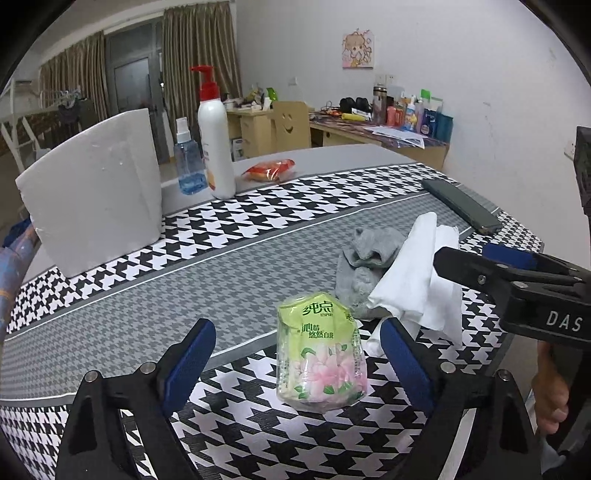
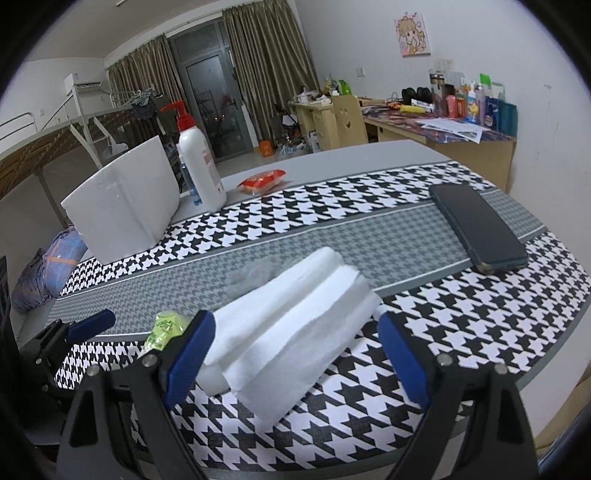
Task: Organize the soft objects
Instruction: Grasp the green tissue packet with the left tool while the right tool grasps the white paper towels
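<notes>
We see white walls (image 2: 461, 22), brown curtains (image 2: 269, 55) flanking a dark glass door (image 2: 210, 92) far off, cluttered wooden desks (image 2: 443, 129) right, bunk bed (image 2: 44, 144) left.

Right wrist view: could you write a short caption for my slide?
Open right gripper around a folded white tissue on a houndstooth tablecloth, dark phone beyond.

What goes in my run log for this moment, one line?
left gripper: open, tissue pack between fingers | right gripper: open around white cloth

A white foam box (image 1: 92, 192) stands at the tabletop's far left edge, beside a spray bottle (image 1: 188, 162), pump bottle (image 1: 214, 136) and snack packet (image 1: 269, 170); a phone (image 2: 476, 227) lies near the right edge.
</notes>
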Available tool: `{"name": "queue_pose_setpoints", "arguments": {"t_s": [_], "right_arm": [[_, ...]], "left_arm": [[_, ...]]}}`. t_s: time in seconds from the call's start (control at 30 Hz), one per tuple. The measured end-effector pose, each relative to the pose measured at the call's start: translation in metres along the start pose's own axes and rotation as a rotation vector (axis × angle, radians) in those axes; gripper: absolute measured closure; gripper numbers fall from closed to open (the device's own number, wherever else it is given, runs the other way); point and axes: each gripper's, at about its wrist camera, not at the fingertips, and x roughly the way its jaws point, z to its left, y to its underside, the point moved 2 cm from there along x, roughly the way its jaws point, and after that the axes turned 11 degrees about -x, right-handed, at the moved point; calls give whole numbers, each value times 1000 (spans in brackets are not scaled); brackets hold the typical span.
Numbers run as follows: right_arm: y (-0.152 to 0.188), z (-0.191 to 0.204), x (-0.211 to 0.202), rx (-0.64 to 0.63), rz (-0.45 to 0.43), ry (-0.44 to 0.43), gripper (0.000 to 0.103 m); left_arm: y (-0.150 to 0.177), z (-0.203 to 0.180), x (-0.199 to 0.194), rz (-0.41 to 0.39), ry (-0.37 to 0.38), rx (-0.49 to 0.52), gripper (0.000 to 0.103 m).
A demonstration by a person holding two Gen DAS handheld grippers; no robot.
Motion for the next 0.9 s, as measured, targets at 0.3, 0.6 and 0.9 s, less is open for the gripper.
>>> {"name": "queue_pose_setpoints", "arguments": {"t_s": [0.3,0.6,0.9], "right_arm": [[2,-3,11,42,32,-19,11],[6,-3,19,70,64,-63,47],[8,-8,21,80,86,-69,85]], "left_arm": [[3,-4,12,66,2,15,29],[7,-6,22,131,18,21,56],[10,-9,23,140,11,37,67]]}}
